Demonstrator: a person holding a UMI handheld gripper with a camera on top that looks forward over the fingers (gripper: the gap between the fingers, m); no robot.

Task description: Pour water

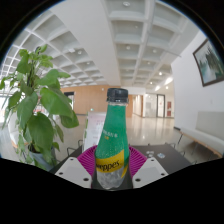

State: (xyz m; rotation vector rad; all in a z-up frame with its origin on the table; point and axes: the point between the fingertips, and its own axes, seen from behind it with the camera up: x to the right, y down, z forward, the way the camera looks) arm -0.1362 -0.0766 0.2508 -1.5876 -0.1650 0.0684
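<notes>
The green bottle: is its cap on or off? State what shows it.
On. The green bottle stands upright between the gripper fingers, and its black cap sits on the neck.

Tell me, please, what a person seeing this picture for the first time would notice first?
The green bottle with its black cap stands out first: it sits upright between the fingers of the hand-held gripper, whose pink pads press on both its sides. Beside it, to one side, a leafy potted plant rises, and beyond them a long bright hall runs under a coffered ceiling.
</notes>
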